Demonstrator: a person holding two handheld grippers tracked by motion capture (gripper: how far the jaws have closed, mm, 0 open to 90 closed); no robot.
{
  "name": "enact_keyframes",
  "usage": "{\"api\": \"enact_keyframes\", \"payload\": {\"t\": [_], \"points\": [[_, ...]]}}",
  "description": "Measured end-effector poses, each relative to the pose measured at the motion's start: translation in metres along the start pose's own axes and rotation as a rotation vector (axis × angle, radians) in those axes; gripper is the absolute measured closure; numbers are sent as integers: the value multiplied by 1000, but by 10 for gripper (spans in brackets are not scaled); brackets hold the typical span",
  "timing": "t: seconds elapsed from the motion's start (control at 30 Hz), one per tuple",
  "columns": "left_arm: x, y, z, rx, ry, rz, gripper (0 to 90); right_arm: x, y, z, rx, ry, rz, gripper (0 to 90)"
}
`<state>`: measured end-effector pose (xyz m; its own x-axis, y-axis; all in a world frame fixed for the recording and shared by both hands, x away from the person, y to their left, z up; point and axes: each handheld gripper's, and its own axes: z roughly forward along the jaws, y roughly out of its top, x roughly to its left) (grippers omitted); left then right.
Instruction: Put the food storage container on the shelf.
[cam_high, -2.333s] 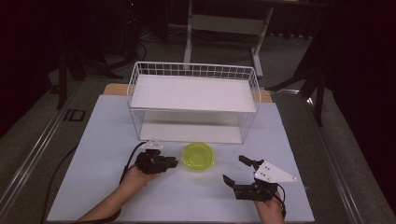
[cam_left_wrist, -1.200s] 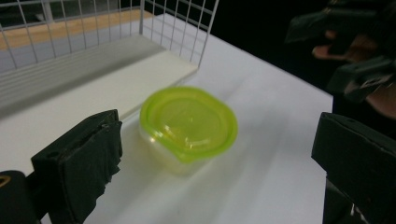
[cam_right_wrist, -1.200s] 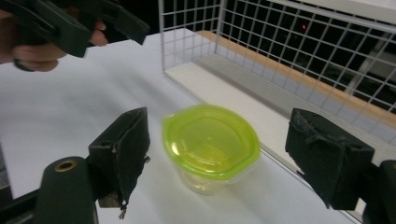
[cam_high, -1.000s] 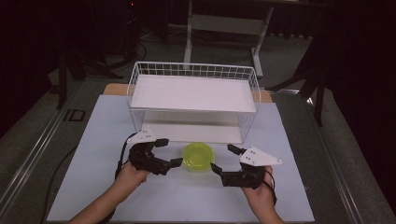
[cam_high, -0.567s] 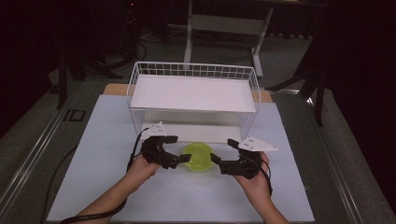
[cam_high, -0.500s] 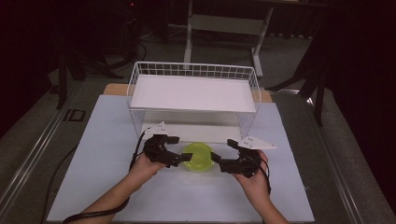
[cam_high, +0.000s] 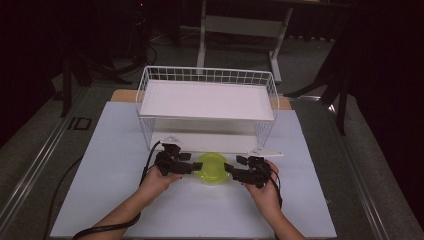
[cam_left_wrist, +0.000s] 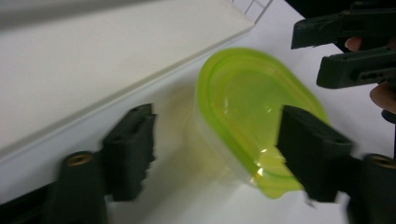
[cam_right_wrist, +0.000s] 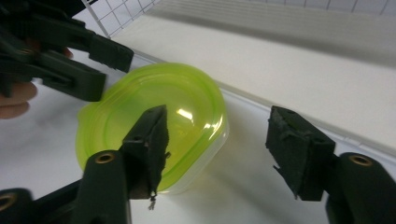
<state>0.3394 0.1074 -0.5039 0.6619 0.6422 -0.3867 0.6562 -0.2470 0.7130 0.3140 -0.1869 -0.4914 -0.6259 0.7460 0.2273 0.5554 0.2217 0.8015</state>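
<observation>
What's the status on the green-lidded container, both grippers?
Left gripper and right gripper flank the container, jaws just closing, pads not yet pressing. Container flat on table, in front of wire basket. Nothing in the way.

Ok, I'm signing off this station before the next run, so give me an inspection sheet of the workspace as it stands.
Surface: white tabletop, bare around the work.
Job's things: round container with a green lid, lid on, on the table in front of the wire rack.
Clutter: nothing seen.
Grippers: left gripper and right gripper flank the container; jaws have just been closing, rim between them, pads not pressing.
Cables: black cable trails off the near edge.
Surroundings: white wire rack behind; dark floor, desk legs.
</observation>
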Motion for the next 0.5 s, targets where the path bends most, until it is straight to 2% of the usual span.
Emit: {"api": "enact_keyframes", "payload": {"t": [0.1,0.2,0.3,0.33,0.37,0.4,0.5], "points": [[1,-1,2,8,-9,-20,427,0,-1,2,16,-8,-3,400],[0,-2,5,28,-17,-20,494,0,-3,5,28,-5,5,427],[-3,-3,5,24,-29,-23,550,1,-6,8,44,-1,2,437],[-5,-3,4,25,-27,-10,563,1,-7,9,52,1,1,442],[-6,-3,4,27,-33,-4,590,2,-7,10,59,5,0,457],[-7,-3,4,29,-31,-3,614,3,-8,10,65,14,8,510],[-9,-4,1,45,-38,3,622,6,-8,8,67,30,13,585]]}}
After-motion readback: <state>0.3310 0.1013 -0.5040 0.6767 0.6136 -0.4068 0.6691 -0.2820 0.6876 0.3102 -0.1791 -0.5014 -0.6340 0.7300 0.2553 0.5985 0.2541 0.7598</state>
